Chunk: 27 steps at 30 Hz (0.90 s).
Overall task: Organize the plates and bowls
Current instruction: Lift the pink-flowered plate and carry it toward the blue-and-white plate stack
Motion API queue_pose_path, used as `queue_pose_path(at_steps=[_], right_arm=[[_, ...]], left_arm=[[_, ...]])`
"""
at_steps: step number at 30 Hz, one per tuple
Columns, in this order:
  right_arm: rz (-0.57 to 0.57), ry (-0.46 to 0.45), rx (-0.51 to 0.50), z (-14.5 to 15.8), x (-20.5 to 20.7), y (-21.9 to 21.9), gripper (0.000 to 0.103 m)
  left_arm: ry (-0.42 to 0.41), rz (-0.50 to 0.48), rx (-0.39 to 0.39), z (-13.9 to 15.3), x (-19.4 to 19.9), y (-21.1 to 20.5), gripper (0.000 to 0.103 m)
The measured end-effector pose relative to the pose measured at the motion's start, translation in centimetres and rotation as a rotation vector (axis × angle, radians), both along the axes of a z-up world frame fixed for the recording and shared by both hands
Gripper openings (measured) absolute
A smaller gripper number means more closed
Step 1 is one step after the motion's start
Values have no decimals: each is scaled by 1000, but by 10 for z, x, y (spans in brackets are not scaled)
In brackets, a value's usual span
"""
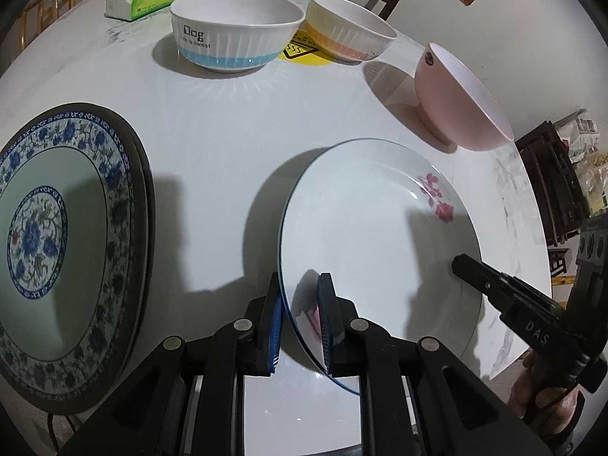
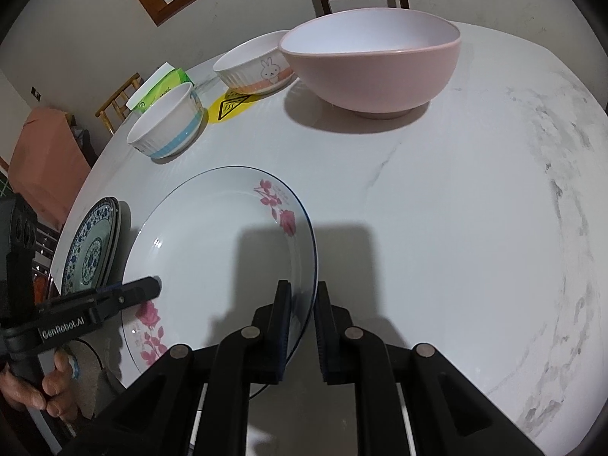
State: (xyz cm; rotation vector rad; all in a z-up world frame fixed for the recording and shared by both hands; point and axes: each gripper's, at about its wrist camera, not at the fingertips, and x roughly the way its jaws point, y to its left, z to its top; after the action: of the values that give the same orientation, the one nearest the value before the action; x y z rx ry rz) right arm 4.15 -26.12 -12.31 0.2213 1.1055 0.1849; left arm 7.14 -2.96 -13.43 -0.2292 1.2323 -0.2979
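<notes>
While gripped at opposite rims, rose plate (image 1: 380, 235) held over worktop (image 1: 228, 152): left tongs (image 1: 300, 326) clamped on its left rim, right tongs (image 2: 302, 326) clamped on its right rim. Left of it, blue-patterned plates (image 1: 68, 243); beyond it, pink bowl (image 2: 372, 68).

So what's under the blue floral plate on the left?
Under the blue floral plate a second dark rim shows along its right edge, so it sits on at least one more plate. That one's face and pattern are covered, and so is anything lower.
</notes>
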Motion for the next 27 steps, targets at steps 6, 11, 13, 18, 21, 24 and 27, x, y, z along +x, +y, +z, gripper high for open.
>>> queue_pose_path(at_steps=[6, 11, 13, 18, 21, 24, 27], right_arm=[[10, 10, 4, -1, 4, 1, 14], [14, 10, -7, -1, 4, 2, 14], [8, 13, -7, -1, 4, 2, 13], [-10, 24, -11, -1, 5, 1, 13], [-13, 23, -15, 1, 5, 2, 13], [-16, 16, -22, 5, 5, 3, 13], [-16, 10, -22, 9, 5, 5, 13]], left_arm=[[-6, -6, 16, 2, 8, -3, 16], [-17, -22, 39, 4, 9, -7, 16], [-21, -29, 48, 4, 8, -8, 16], [-14, -28, 50, 5, 9, -8, 14], [-12, -32, 49, 6, 9, -8, 14], [-12, -30, 48, 8, 9, -7, 14], [-19, -26, 47, 11, 8, -5, 14]])
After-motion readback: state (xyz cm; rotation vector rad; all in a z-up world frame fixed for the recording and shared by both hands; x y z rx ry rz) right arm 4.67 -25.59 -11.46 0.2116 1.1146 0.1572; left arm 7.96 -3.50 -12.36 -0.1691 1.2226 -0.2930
